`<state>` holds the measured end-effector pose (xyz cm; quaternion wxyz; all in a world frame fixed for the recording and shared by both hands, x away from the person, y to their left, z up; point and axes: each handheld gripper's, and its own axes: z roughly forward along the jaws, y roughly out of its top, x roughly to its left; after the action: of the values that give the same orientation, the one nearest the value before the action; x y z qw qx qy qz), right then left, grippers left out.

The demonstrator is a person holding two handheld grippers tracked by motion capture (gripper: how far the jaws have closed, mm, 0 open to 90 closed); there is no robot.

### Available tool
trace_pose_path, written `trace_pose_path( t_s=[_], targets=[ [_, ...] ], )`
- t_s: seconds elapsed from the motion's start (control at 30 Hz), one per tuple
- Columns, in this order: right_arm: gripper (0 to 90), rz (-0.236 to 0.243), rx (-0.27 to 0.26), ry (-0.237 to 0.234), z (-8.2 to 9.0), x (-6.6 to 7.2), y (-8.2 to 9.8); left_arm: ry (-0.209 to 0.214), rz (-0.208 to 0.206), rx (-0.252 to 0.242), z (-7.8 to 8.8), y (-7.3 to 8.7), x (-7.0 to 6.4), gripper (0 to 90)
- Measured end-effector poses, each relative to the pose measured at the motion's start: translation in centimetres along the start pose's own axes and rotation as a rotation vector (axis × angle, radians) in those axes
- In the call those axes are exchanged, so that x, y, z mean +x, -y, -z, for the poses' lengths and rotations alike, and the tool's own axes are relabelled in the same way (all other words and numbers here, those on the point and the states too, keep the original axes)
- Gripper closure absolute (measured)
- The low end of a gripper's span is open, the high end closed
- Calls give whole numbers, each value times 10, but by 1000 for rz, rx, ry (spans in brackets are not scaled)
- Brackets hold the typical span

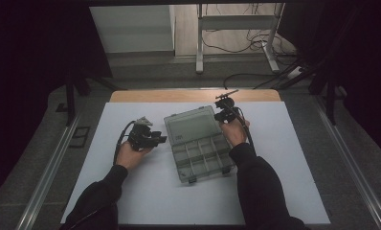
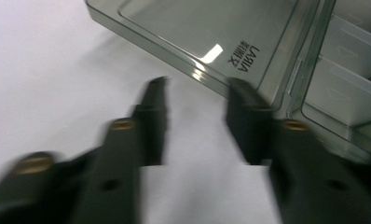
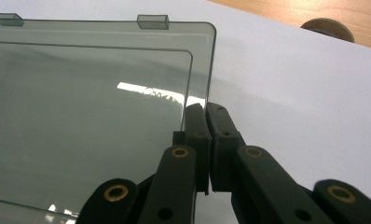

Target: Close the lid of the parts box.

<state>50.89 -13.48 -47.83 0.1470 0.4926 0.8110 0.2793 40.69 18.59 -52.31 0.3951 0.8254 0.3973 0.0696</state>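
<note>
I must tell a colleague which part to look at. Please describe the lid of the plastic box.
On the white table lies an open smoky-clear organiser box. Its lid is the flat, undivided far half, unlike the near half with compartments.

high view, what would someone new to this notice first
First the clear grey compartment box lying open in the middle of the white table, its lid laid back flat away from the person. Then the right gripper, its jaws pinched on the lid's right edge, and the left gripper at the lid's left edge, its jaws apart with nothing between them.
</note>
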Motion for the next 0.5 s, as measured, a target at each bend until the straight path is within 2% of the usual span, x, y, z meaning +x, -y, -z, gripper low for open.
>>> trace_pose_path(
  t_s=[0.13, 0.2, 0.47, 0.5],
  targets=[
    [879, -7, -7, -6, 0, -2, 2, 5, -8, 31, -7, 1, -2, 845],
    [879, -10, -11, -9, 0, -2, 3, 10, -11, 46, -10, 1, -2, 887],
    [879, -17, -22, -14, 1, -3, 4, 14, -16, 69, -20, 1, -2, 900],
    [879, -17, -23, -14, 1, -3, 4, 17, -7, 59, -22, 1, -2, 900]
  ],
)
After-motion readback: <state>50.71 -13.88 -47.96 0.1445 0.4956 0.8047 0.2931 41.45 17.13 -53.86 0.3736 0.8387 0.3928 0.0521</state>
